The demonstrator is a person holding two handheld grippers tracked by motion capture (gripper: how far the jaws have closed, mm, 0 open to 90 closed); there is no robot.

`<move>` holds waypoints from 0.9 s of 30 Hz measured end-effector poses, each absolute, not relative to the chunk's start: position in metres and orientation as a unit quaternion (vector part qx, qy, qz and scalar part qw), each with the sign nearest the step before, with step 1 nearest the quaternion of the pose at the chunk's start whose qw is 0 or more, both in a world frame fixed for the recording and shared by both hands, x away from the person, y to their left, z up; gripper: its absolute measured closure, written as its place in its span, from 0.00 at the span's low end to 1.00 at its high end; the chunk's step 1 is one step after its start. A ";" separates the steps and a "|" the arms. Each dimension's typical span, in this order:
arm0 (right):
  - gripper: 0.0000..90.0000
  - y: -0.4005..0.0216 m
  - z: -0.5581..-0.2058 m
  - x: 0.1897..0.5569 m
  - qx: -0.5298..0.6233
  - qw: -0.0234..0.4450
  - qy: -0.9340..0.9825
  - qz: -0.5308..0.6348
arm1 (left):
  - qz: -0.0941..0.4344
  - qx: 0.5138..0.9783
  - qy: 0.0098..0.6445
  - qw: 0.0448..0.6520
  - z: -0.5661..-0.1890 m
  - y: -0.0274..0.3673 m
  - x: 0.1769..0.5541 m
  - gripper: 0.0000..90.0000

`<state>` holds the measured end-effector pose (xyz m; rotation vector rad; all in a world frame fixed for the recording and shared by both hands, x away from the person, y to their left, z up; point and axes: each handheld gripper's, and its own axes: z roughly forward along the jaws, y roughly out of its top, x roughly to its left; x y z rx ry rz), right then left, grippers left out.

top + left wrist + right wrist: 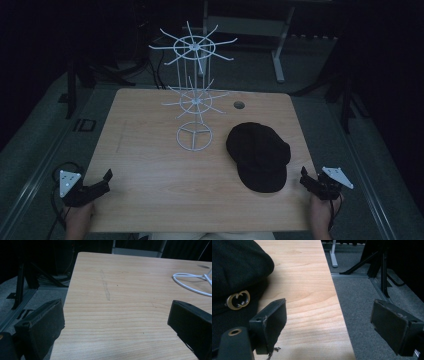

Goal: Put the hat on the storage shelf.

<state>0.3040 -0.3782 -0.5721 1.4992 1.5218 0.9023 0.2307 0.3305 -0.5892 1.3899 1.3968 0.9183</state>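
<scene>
Two hand-held tongs are seen at the near edge of the wooden tabletop [150, 165]: the left tongs [106, 180] at the near left corner and the right tongs [306, 176] at the near right corner, each held by a hand entering from below. Both are open and nothing is held between the jaws; in the left gripper view bare wood is seen between the spread jaws, and in the right gripper view the tabletop's right edge and grey floor are seen there. A black cap [259, 155] lies on the right half of the tabletop, just left of the right tongs, with a gold interlocked emblem [238, 300] on it. A white wire rack [194, 90] with two tiers of radiating arms and a ring base stands upright at the middle, just left of the cap. A round hole [239, 105] is set in the tabletop farther back.
</scene>
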 end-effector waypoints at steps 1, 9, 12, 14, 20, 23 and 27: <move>0.15 -0.378 -0.572 0.304 0.593 0.400 0.602 0.357 | 0.374 0.566 0.569 0.465 -0.589 0.330 0.231 0.02; 0.15 -0.377 -0.572 0.305 0.597 0.367 0.619 0.356 | 0.375 0.567 0.568 0.463 -0.589 0.330 0.231 0.02; 0.13 -0.375 -0.569 0.307 0.607 0.323 0.635 0.352 | 0.374 0.569 0.568 0.462 -0.589 0.330 0.231 0.02; 0.12 -0.372 -0.562 0.307 0.605 0.311 0.640 0.357 | 0.374 0.569 0.568 0.462 -0.589 0.330 0.231 0.02; 0.12 -0.357 -0.531 0.305 0.582 0.330 0.641 0.376 | 0.374 0.568 0.569 0.463 -0.589 0.330 0.231 0.02; 0.14 -0.354 -0.516 0.305 0.577 0.326 0.642 0.387 | 0.374 0.567 0.569 0.463 -0.589 0.330 0.231 0.02; 0.14 -0.349 -0.500 0.309 0.566 0.337 0.638 0.398 | 0.374 0.567 0.569 0.463 -0.589 0.330 0.231 0.02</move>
